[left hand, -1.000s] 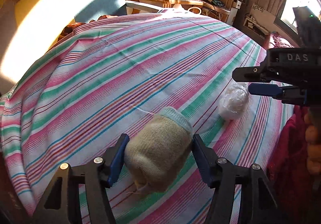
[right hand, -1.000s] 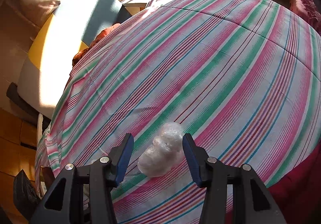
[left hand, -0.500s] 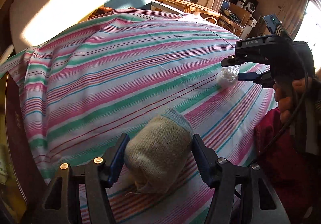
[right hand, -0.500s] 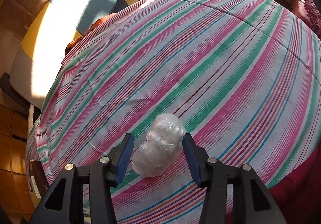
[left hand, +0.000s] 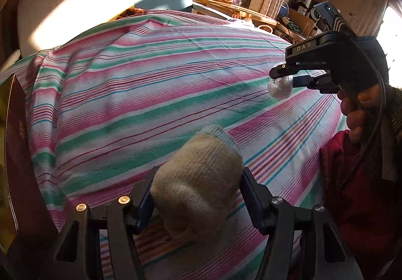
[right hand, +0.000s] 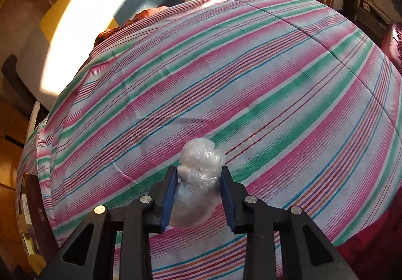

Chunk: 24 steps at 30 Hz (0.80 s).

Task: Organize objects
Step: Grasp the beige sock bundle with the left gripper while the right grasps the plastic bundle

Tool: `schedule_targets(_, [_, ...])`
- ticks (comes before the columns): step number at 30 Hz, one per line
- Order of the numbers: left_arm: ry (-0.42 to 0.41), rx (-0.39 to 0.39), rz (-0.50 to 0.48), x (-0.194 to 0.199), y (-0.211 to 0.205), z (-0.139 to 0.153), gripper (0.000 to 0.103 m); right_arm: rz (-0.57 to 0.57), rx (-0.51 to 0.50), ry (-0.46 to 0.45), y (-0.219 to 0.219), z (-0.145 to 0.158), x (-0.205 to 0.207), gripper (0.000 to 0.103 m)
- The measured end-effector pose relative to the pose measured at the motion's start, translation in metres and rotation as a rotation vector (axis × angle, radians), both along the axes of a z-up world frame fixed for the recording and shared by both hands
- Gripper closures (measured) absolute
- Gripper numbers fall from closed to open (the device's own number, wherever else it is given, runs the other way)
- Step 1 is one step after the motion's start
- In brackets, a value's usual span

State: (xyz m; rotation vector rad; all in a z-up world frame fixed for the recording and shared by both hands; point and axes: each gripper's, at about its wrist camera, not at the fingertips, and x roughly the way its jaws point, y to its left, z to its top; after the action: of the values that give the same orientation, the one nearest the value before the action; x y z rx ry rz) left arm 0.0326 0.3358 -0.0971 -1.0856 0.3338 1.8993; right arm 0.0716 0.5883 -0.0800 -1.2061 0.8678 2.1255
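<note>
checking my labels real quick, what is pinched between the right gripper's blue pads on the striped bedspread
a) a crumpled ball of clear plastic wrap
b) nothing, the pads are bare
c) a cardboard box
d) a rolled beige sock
a: the right gripper has its blue pads pressed against both sides of the crumpled ball of clear plastic wrap, while the rolled beige sock sits in the left gripper.

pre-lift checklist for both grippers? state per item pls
1. Right gripper clamped on the plastic wad: ok.
2. Left gripper pads gripping the rolled sock: cannot tell; the blue pads sit at its sides.
3. Wad clear of the striped bedspread: cannot tell.
4. Sock centred between the left fingers: ok.
5. Grippers apart from each other: ok.
</note>
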Motion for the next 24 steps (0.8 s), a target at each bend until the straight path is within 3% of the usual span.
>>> schedule_targets(9, [0.034, -0.019, 0.008, 0.004, 0.001, -0.003, 0.04, 0.205, 0.019, -0.001, -0.033, 0.001, -0.024, 0.07])
schedule_targets(18, [0.071, -0.047, 0.028, 0.008, -0.003, 0.006, 0.044, 0.244, 0.034, -0.035, -0.041, 0.0, -0.024, 0.07])
schedule_targets(24, [0.13, -0.002, 0.089, 0.007, -0.03, 0.036, 0.044, 0.265, 0.039, -0.043, -0.044, -0.001, -0.027, 0.07])
